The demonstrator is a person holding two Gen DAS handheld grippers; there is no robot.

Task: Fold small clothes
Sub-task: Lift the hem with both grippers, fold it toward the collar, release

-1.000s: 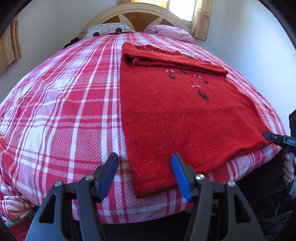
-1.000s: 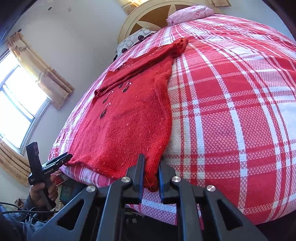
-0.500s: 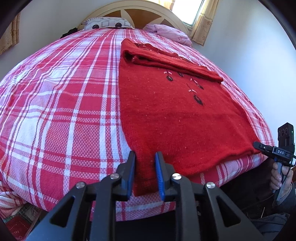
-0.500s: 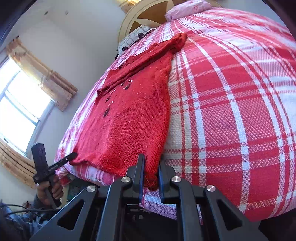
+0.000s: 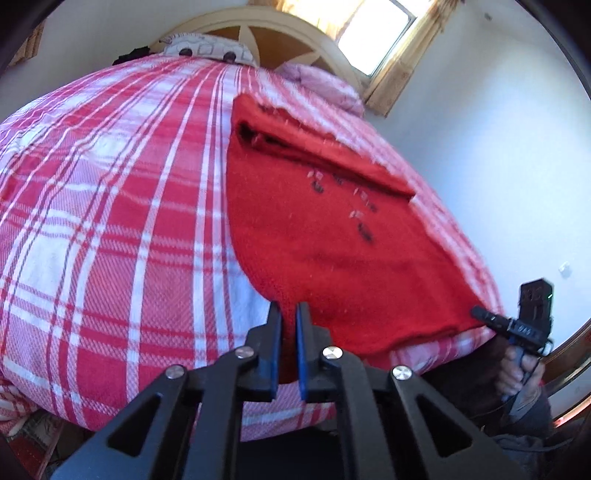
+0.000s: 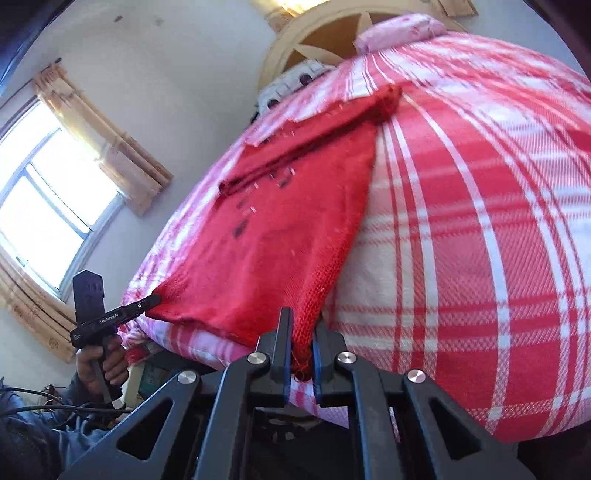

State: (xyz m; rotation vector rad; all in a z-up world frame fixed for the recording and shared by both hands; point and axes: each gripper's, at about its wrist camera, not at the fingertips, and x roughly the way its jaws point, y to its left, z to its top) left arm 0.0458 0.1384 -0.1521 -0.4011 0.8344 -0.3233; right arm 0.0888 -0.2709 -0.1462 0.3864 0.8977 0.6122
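Note:
A red knitted sweater point(image 5: 314, 240) lies flat on the plaid bed, its sleeves folded across the far end. My left gripper point(image 5: 288, 310) grips the hem's near left corner, its blue pads closing tight with the knit pinched between them. In the right wrist view it shows as a black tip point(image 6: 153, 298) at that corner of the sweater point(image 6: 266, 236). My right gripper point(image 6: 301, 325) pinches the other hem corner, jaws closing a touch tighter on the red fabric. The left wrist view shows it point(image 5: 480, 314) at the bed's edge, held by a hand point(image 5: 517, 373).
The bed carries a red and white plaid blanket point(image 5: 110, 240) that rounds down at the near edge. Pillows point(image 5: 207, 50) and a wooden headboard point(image 5: 258, 29) stand at the far end. A curtained window point(image 6: 44, 206) and white wall flank the sweater's side.
My left gripper's jaws went from wide apart to shut on the hem corner, and it rose and tilted. The right gripper kept its grip and hardly moved.

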